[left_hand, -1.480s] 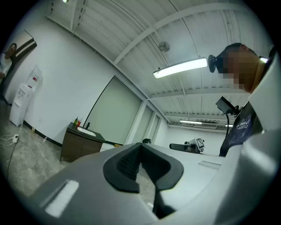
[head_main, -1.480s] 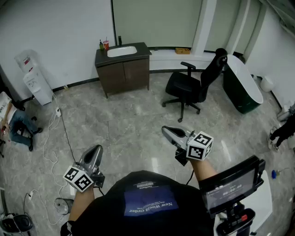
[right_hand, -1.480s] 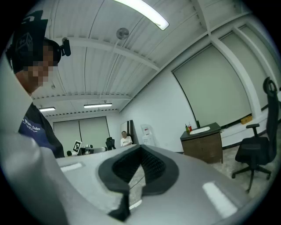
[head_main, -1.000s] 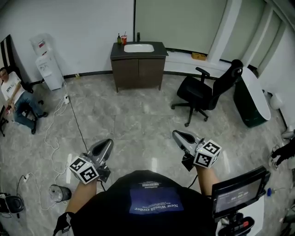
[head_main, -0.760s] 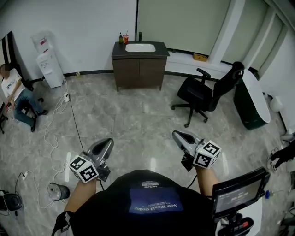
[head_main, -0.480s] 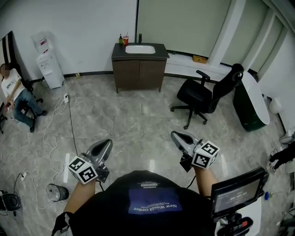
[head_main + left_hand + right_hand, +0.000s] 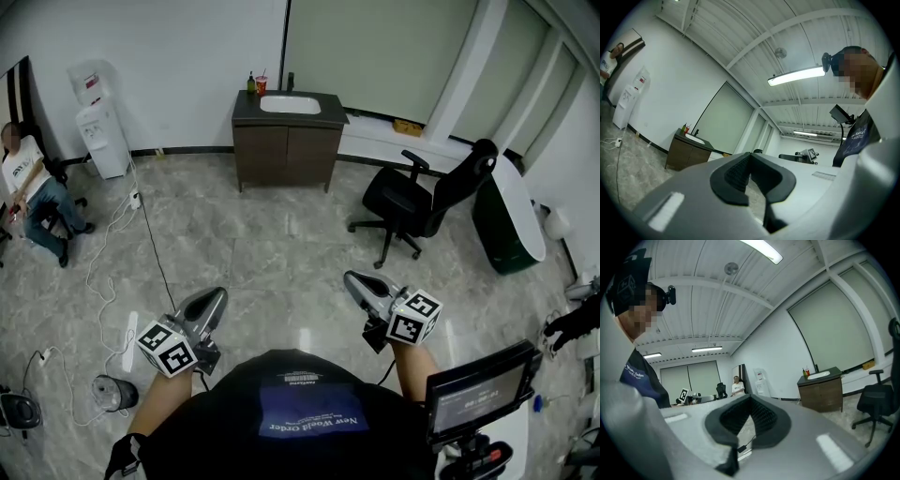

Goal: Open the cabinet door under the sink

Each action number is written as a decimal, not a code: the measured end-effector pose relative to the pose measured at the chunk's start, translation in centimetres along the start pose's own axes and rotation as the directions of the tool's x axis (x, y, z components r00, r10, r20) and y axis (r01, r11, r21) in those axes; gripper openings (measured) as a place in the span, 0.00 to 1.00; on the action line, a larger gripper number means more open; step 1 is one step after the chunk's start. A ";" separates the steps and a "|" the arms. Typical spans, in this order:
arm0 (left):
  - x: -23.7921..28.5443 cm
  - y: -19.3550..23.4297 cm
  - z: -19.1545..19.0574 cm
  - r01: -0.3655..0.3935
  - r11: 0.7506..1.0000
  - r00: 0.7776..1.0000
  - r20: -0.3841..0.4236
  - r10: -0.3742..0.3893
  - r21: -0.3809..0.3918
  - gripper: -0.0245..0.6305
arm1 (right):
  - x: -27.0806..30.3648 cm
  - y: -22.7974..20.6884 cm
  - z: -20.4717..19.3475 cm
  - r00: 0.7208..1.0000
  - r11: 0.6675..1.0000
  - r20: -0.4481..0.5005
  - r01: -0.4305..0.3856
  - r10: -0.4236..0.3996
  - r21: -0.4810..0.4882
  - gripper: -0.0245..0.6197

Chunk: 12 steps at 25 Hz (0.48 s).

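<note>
Two claws are held low in front of the person, well apart from each other and far from the dark brown wooden cabinet (image 7: 286,155), which stands against the white back wall. The left claw (image 7: 215,298) has its jaws pressed together with nothing between them. The right claw (image 7: 351,279) is likewise closed and empty. Both point level across the room toward the far wall.

The cabinet doors under the white oval sink (image 7: 291,104) sit flush and closed. On the cabinet's dark top surface, left of the sink, a small green bottle (image 7: 251,84) and a red cup (image 7: 262,84) stand just beside each other.

A wide stretch of grey marbled tile floor (image 7: 253,244) lies between the claws and the cabinet. A black swivel office chair (image 7: 422,199) stands to the cabinet's right, and a white water dispenser (image 7: 97,131) stands at the wall to its left. Near the dispenser a seated person (image 7: 33,192) is at the left edge, and a thin dark cable (image 7: 150,248) trails over the floor.
</note>
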<state>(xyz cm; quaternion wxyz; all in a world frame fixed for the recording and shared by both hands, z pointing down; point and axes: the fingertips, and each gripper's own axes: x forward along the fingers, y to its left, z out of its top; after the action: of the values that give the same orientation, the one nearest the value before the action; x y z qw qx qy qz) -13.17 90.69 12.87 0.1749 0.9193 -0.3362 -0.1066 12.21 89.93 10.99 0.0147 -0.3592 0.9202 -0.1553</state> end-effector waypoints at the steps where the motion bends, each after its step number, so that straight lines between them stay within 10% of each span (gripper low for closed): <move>1: -0.6 0.5 0.1 -0.002 1.000 1.000 0.002 0.002 0.000 0.04 | 0.6 0.4 -0.2 1.000 1.000 -0.001 -0.003 0.002 -0.003 0.04; 12: -6.0 6.0 2.6 -0.029 0.999 0.999 0.019 0.030 -0.023 0.04 | 7.4 4.2 -0.4 1.000 1.000 -0.023 -0.006 0.006 -0.007 0.04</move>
<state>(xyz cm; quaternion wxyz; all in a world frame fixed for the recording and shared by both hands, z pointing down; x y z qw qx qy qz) -22.02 89.73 13.27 0.1834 0.9111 -0.3501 -0.1166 3.90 88.09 10.78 0.0032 -0.3546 0.9219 -0.1559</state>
